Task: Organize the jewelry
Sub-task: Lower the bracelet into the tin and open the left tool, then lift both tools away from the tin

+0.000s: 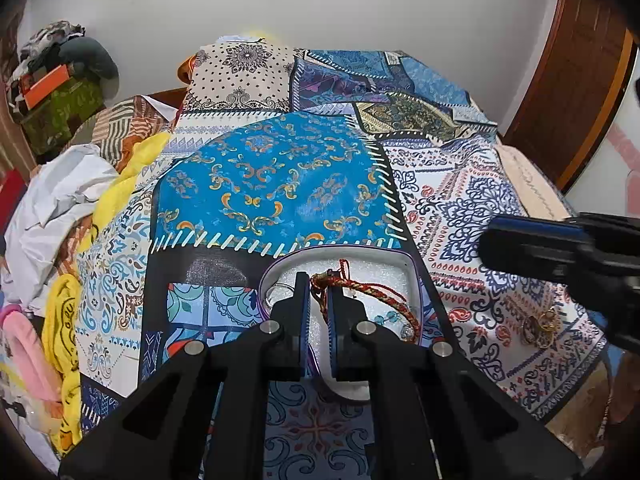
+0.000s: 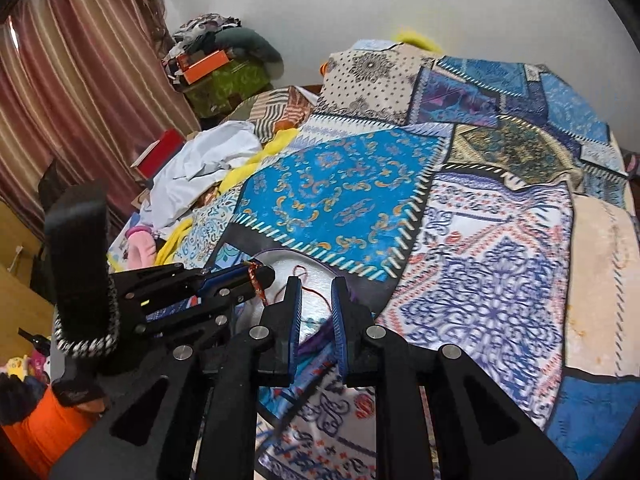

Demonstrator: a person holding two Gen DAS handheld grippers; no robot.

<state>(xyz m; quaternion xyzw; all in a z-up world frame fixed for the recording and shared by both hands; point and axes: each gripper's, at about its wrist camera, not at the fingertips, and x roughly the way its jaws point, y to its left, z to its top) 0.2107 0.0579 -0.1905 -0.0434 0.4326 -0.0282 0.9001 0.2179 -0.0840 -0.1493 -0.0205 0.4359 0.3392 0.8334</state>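
A white jewelry tray (image 1: 394, 257) with a purple rim lies on the patterned bedspread. My left gripper (image 1: 321, 286) hangs over it, jaws narrowly apart with a red-and-gold braided bracelet (image 1: 376, 300) looped between and around the fingertips. A metal ring (image 1: 280, 290) and a blue-beaded piece (image 1: 386, 317) lie in the tray. Gold jewelry (image 1: 540, 326) lies on the bedspread to the right, under my right gripper's body. In the right wrist view my right gripper (image 2: 316, 284) is open and empty above the tray (image 2: 320, 268); the left gripper (image 2: 256, 274) holds the bracelet (image 2: 256, 282) at left.
The patchwork bedspread (image 1: 280, 184) covers the bed. Crumpled white and yellow cloth (image 1: 60, 208) is piled on the left. Boxes and clothes (image 1: 60, 92) stack in the far corner. A wooden door (image 1: 572, 80) is on the right; striped curtains (image 2: 80, 80) hang at left.
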